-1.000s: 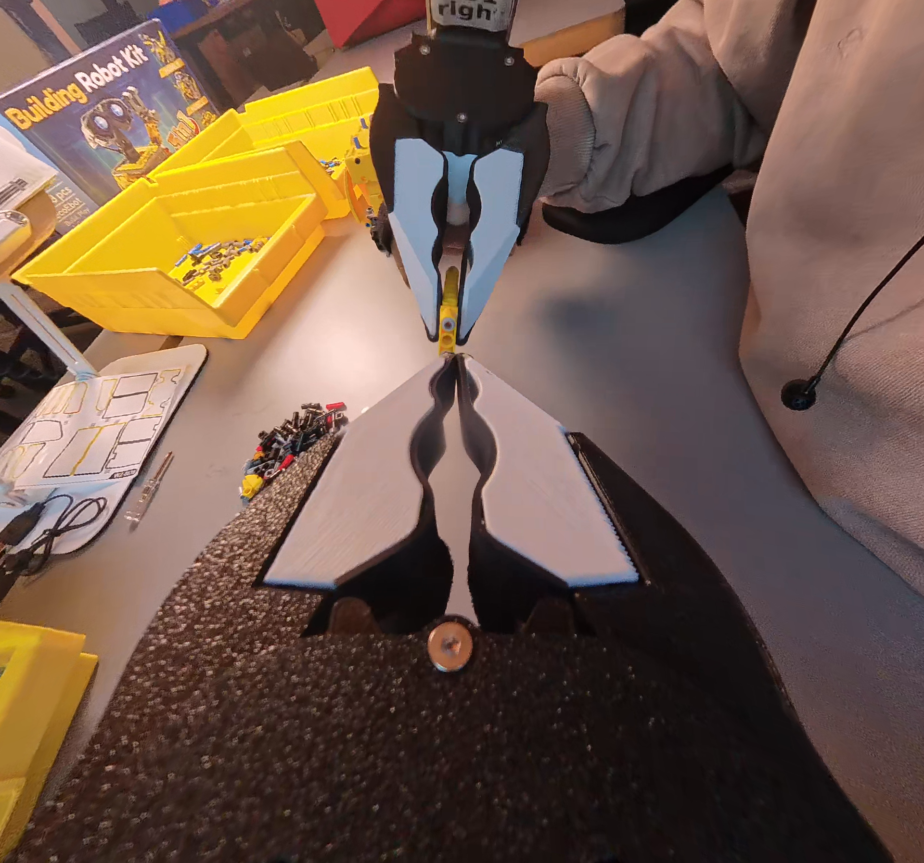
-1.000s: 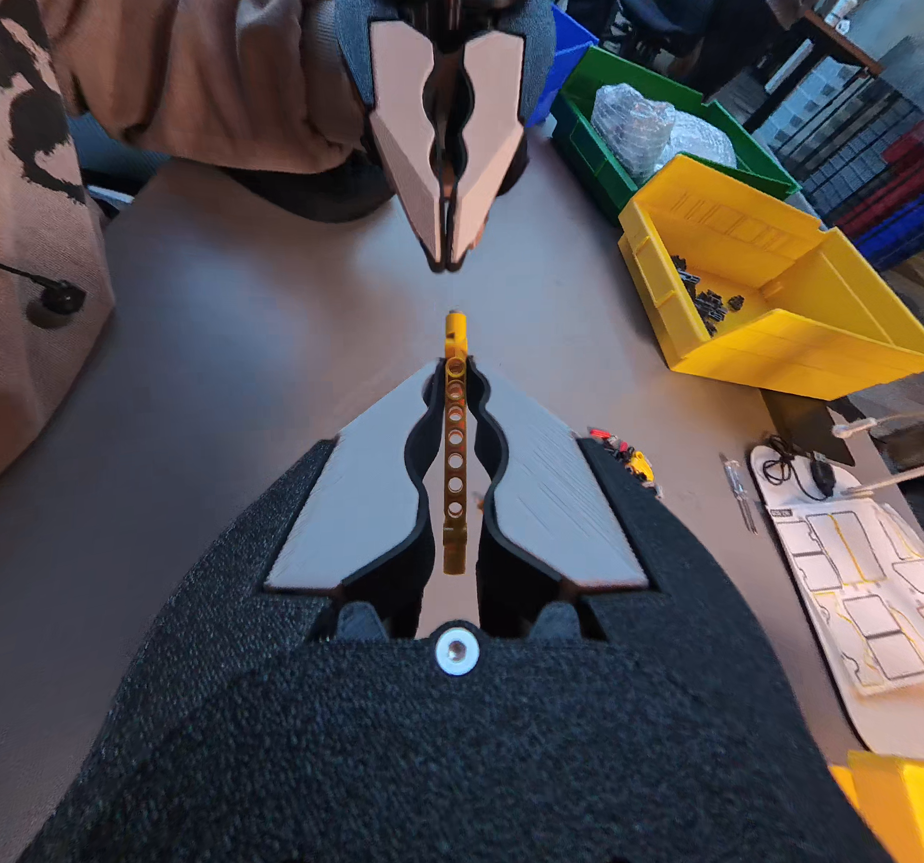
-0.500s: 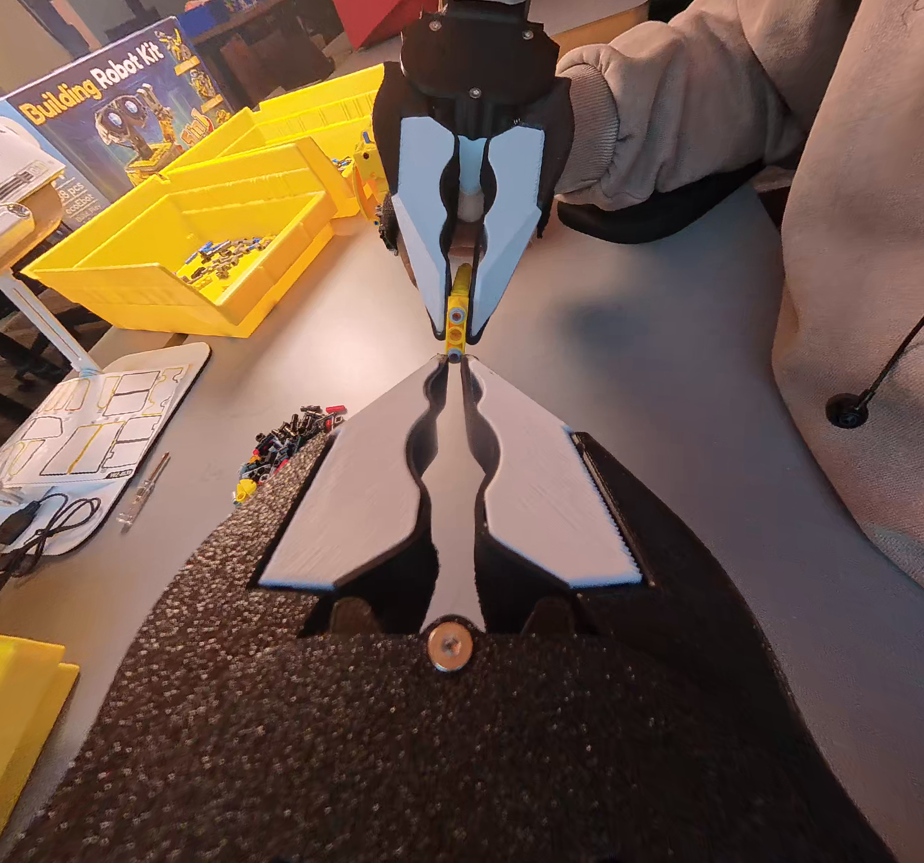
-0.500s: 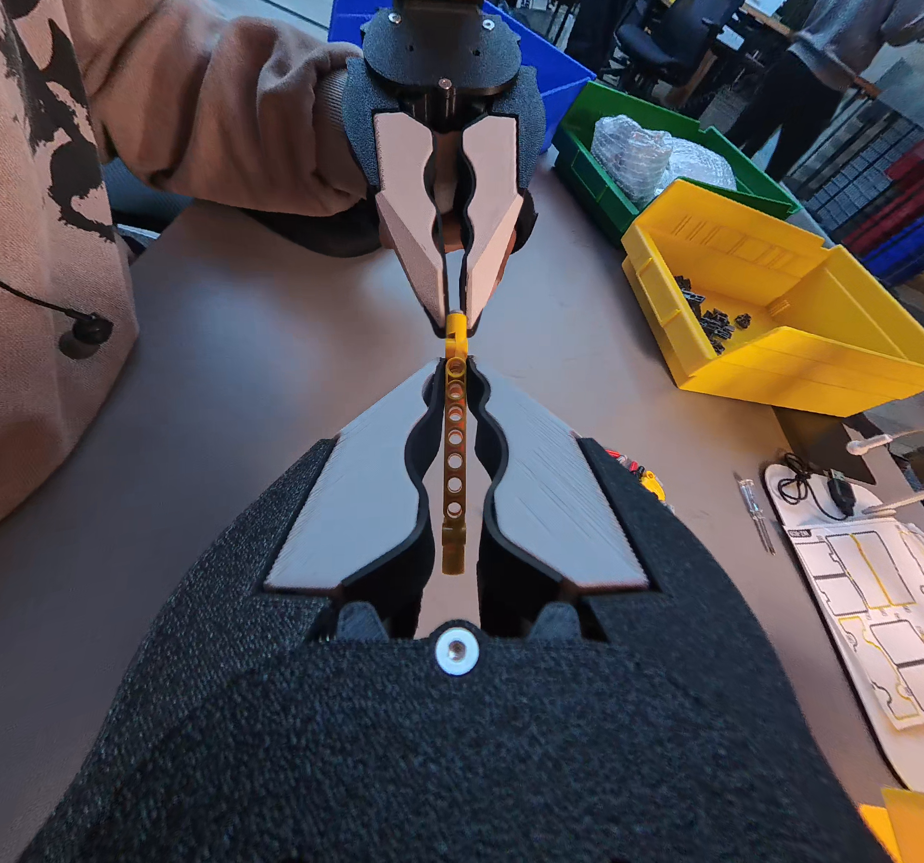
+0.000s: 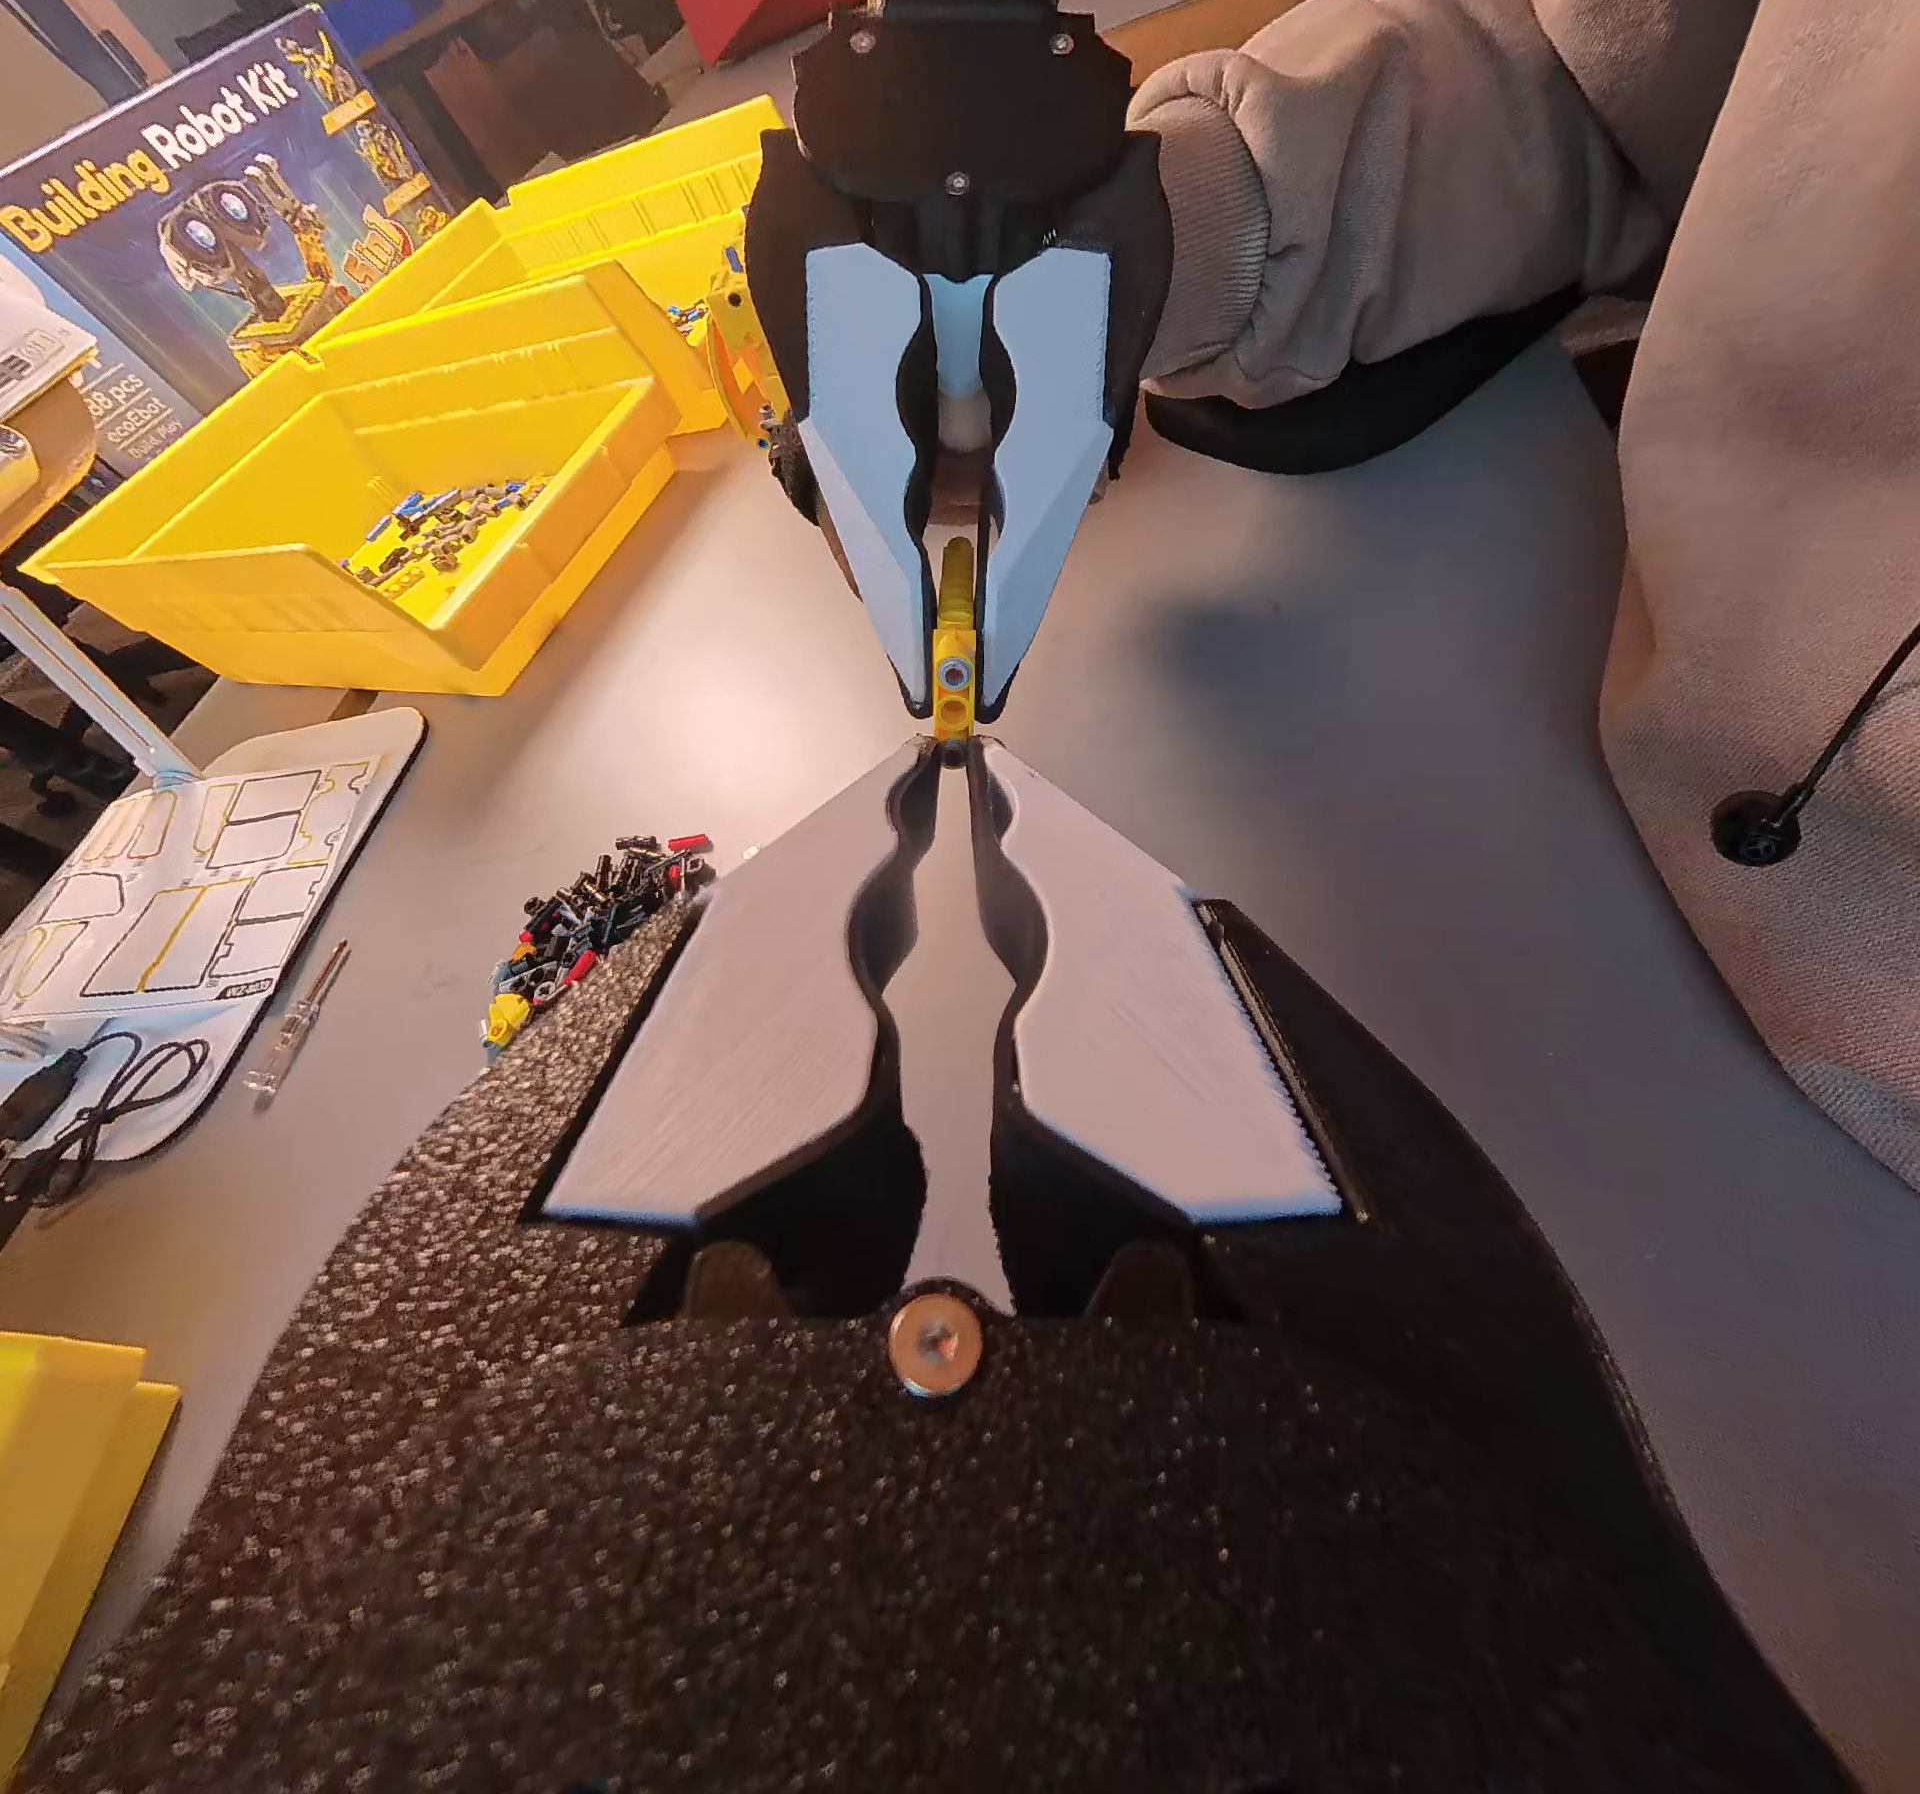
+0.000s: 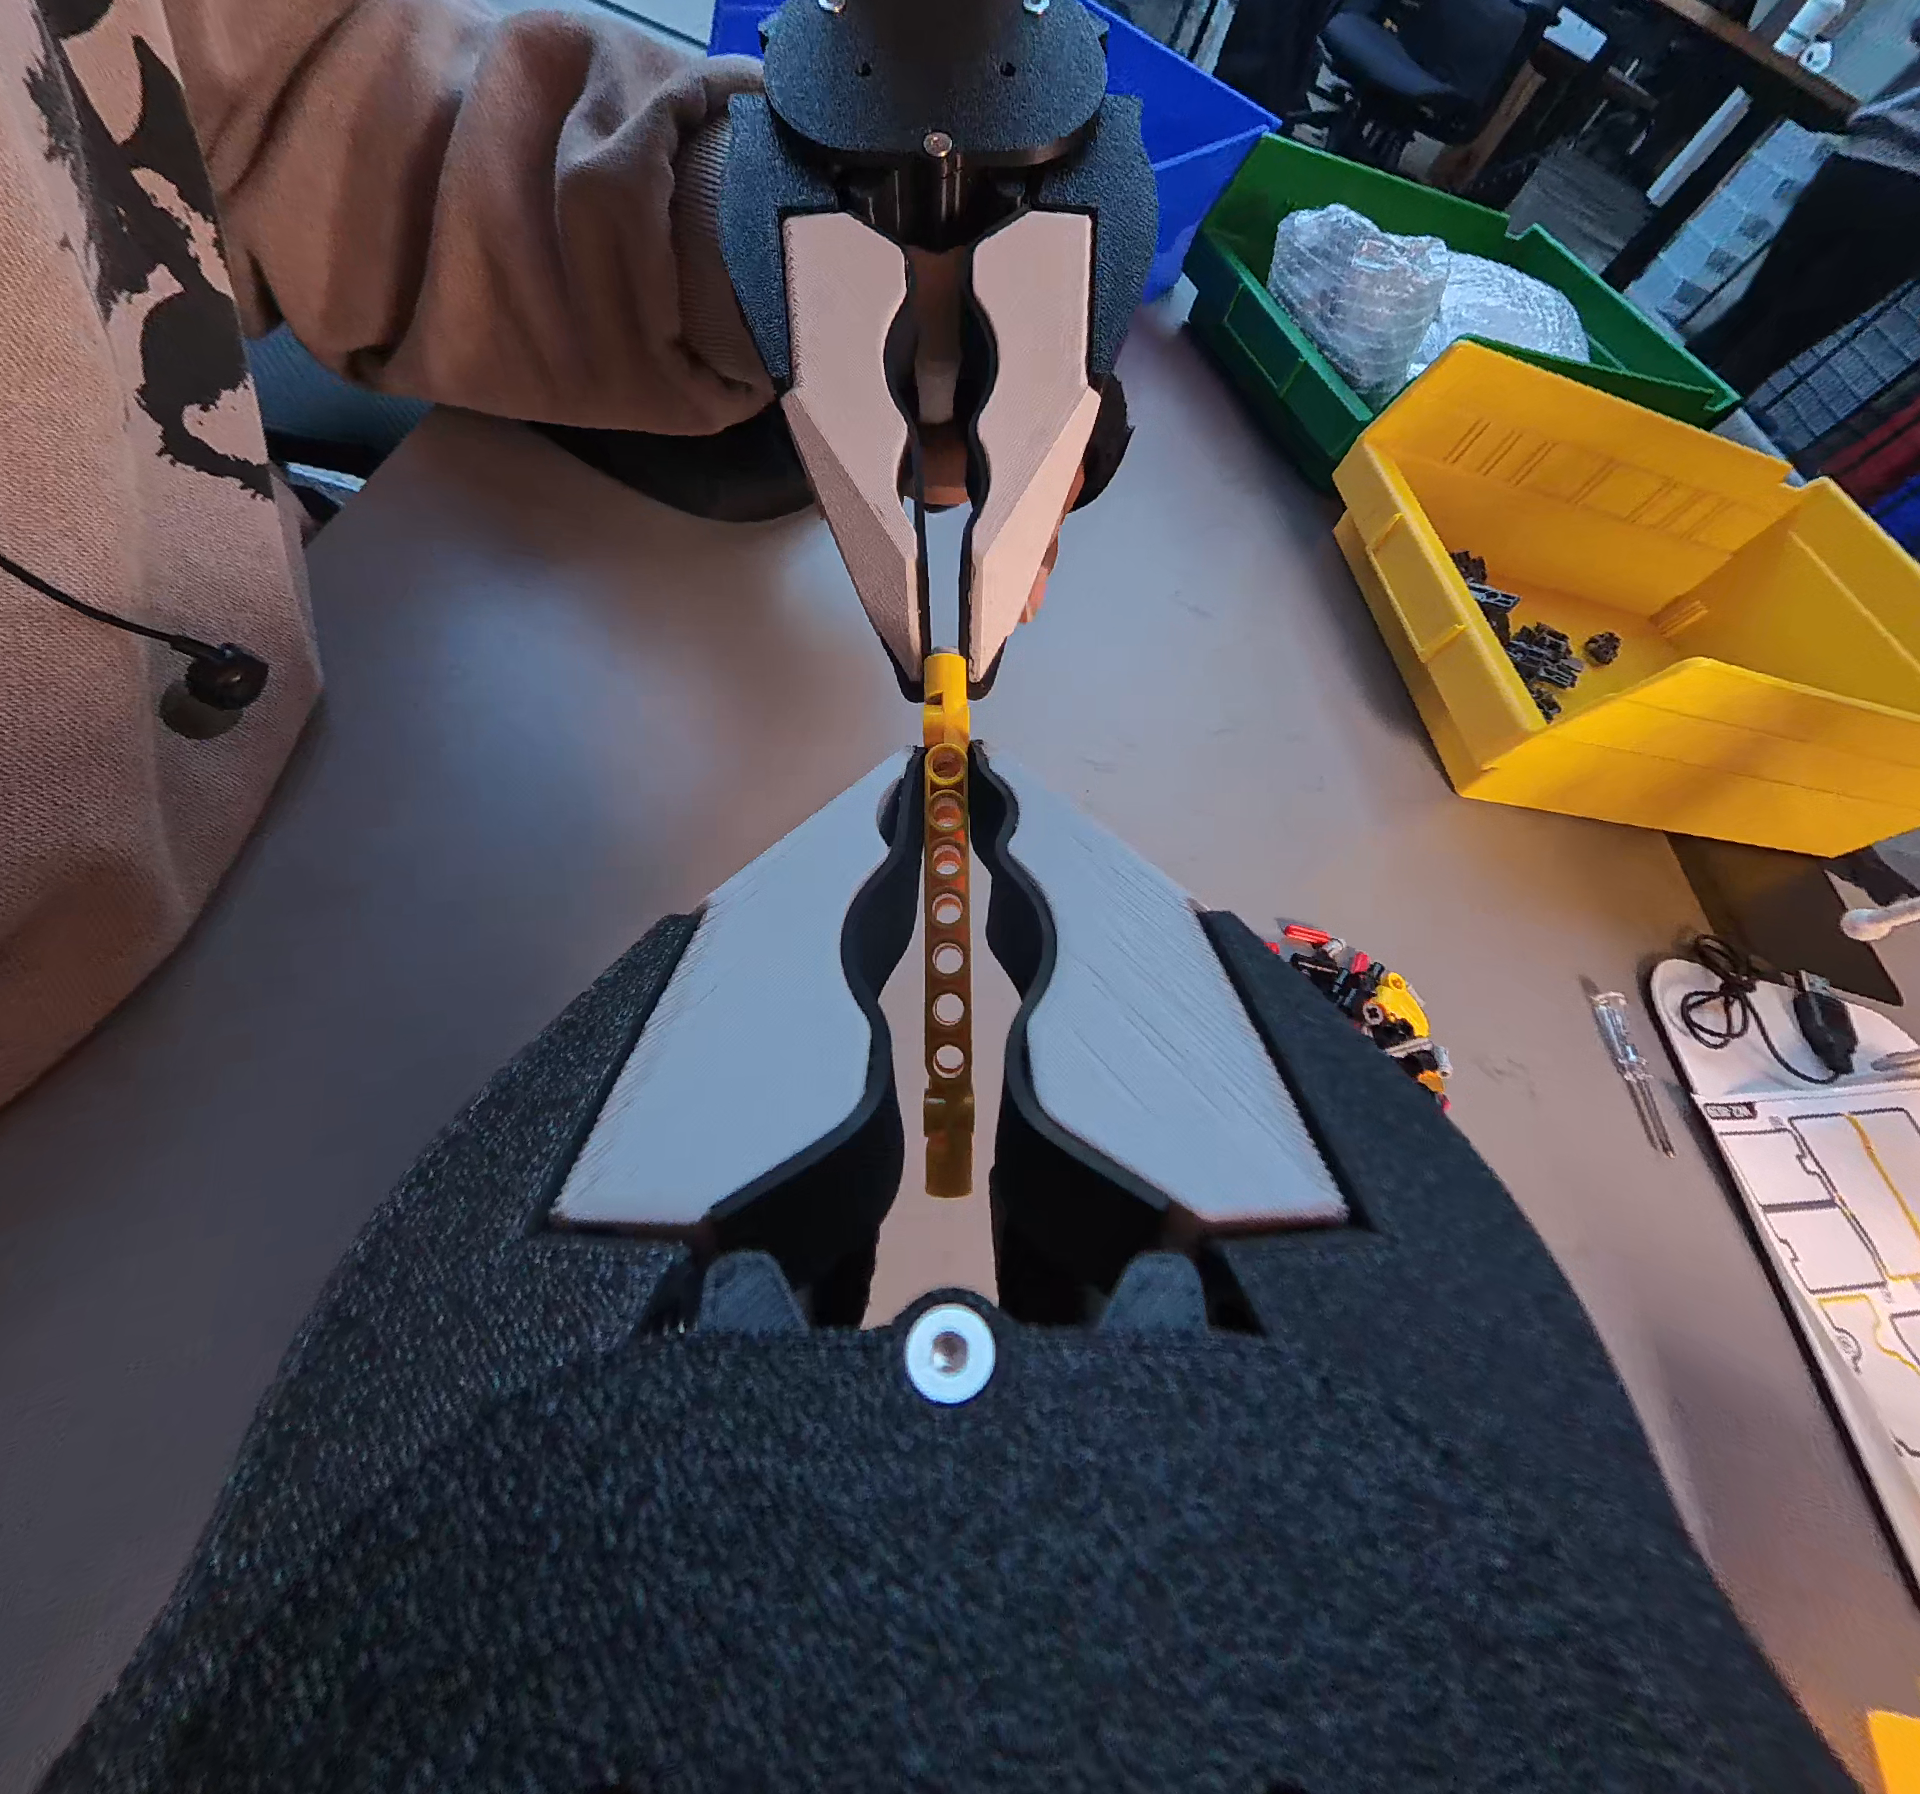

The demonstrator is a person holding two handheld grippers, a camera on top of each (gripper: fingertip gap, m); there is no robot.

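Above the grey table, the 2 grippers met tip to tip. The right gripper had its jaws clamped on a long yellow beam with a row of round holes, which ran back between its 2 fingers and stuck out a little past the tips. The left gripper faced it from the other side. Its jaws stood only a narrow gap apart, and the front end of the beam sat right at that gap; in the right wrist view the end looked to be just between the tips, but whether they pressed on it could not be told. In the left wrist view the beam's end face showed a small grey-blue pin in 1 hole.

Both grippers were held by a person in a beige sweatshirt.

On the table near the left gripper lay a small heap of black, red and yellow parts, a little screwdriver, and a printed sheet with a black cable on it. Farther off stood a yellow bin with small parts inside, a blue kit box behind it, and, in the right wrist view, a green bin holding clear bags and a blue bin.
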